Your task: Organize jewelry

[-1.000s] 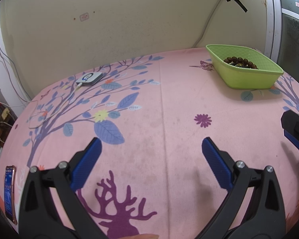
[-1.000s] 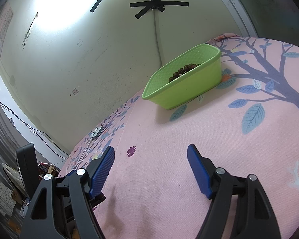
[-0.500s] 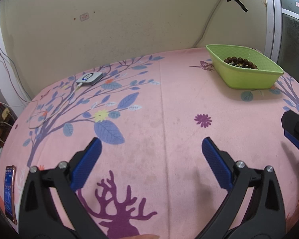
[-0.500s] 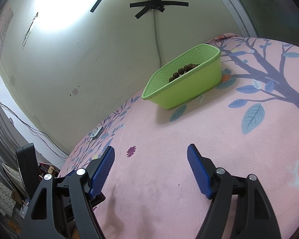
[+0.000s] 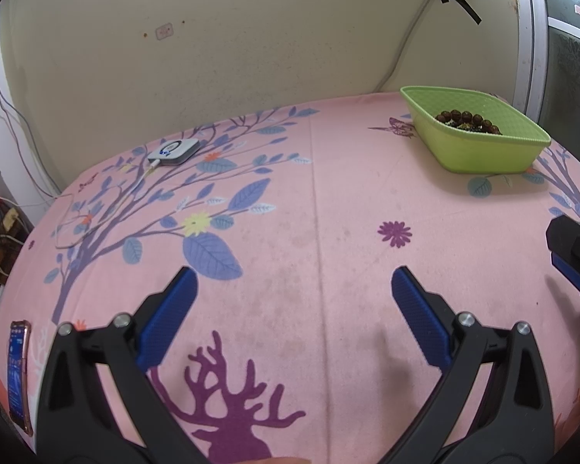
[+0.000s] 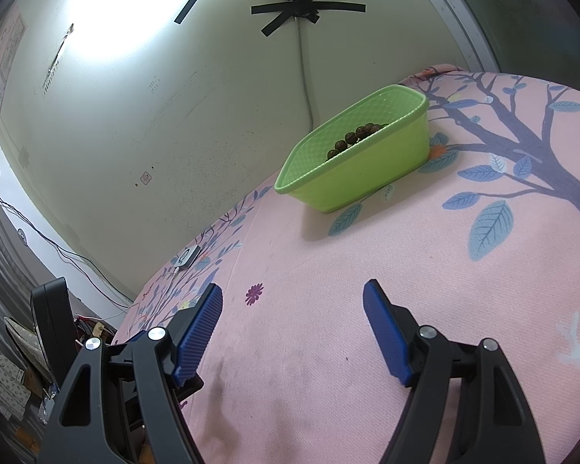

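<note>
Covering the tabletop, a pink tree-print cloth (image 5: 309, 201) meets a cream wall (image 5: 251, 46). Both the left gripper (image 5: 292, 282) and right gripper (image 6: 292, 297) gape, empty. A beaded bracelet (image 5: 466, 120), half hidden, lies in the green basket (image 5: 479, 152) at the far right corner.

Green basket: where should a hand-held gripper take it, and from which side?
Probably the near long rim of the green basket, from above, one finger inside and one outside. The walls flare and the body looks too wide to span. The beads lie along that wall, so grip toward a corner.
</note>
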Motion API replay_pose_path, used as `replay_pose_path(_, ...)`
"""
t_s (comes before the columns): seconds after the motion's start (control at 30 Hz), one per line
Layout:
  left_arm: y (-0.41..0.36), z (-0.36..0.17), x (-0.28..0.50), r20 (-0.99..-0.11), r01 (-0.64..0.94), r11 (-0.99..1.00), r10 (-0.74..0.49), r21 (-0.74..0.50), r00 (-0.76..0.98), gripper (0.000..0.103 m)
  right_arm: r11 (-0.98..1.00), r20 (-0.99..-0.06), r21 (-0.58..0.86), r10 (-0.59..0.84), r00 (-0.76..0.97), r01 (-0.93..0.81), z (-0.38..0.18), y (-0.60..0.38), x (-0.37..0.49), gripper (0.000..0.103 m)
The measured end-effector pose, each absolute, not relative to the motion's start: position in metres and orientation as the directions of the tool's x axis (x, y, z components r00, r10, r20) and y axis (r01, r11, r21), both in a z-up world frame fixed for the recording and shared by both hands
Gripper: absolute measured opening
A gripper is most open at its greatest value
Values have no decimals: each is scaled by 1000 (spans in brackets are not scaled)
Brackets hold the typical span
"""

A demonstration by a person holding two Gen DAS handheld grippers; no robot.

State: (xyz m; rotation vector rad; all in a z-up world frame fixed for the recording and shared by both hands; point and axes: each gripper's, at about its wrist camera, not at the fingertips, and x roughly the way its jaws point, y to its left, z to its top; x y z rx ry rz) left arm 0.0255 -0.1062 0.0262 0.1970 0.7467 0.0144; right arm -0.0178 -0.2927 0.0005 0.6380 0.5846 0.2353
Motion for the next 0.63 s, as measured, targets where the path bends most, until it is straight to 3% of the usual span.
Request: replay_pose_path(0.63, -105, 24, 29, -694, 66, 983, 74, 172, 716, 97, 784, -448, 621, 373, 812, -17, 0, -295, -19, 51)
